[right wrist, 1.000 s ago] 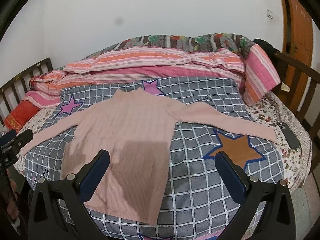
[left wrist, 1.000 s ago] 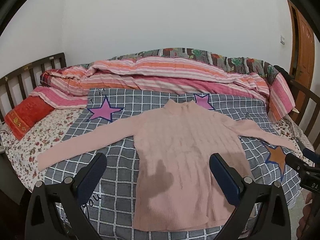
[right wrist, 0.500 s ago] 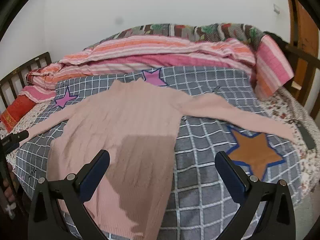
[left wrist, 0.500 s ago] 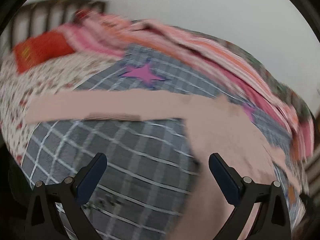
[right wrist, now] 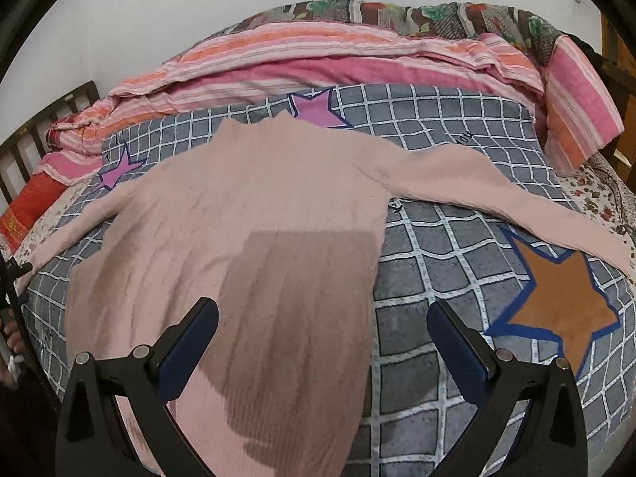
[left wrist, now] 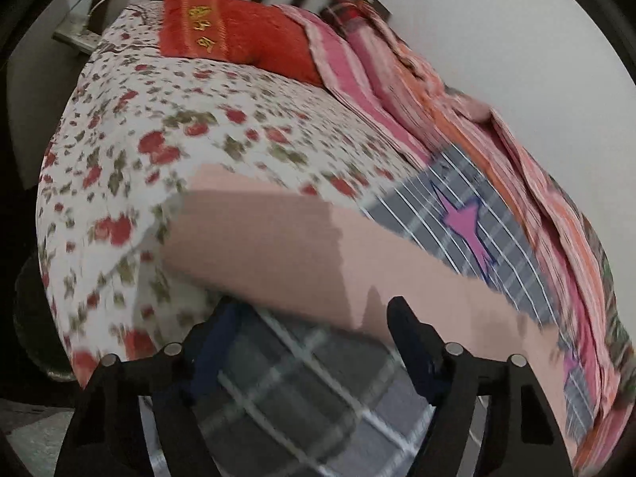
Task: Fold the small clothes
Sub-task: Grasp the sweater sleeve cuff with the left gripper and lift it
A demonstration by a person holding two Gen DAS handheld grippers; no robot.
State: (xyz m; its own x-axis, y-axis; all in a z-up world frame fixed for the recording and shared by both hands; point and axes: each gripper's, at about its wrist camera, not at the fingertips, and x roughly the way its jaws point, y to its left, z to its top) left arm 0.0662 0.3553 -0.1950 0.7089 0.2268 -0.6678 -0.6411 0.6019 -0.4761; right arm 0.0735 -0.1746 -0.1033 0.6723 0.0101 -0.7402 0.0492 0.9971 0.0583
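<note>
One bed: grey checked blanket (right wrist: 457,262) with stars, striped pink-orange quilt (right wrist: 318,51) along top of frame, floral sheet (left wrist: 159,119) at left. One pink sweater (right wrist: 246,214) flat mid-frame, both sleeves spread. One red pillow (left wrist: 234,35) upper left. Right gripper (right wrist: 322,330) wide open, empty, over sweater hem. Left gripper (left wrist: 310,330) wide open, empty, left sleeve (left wrist: 278,246) just above fingertips, view blurred.

Rumpled striped quilt (right wrist: 318,55) beyond sweater (right wrist: 246,214)
</note>
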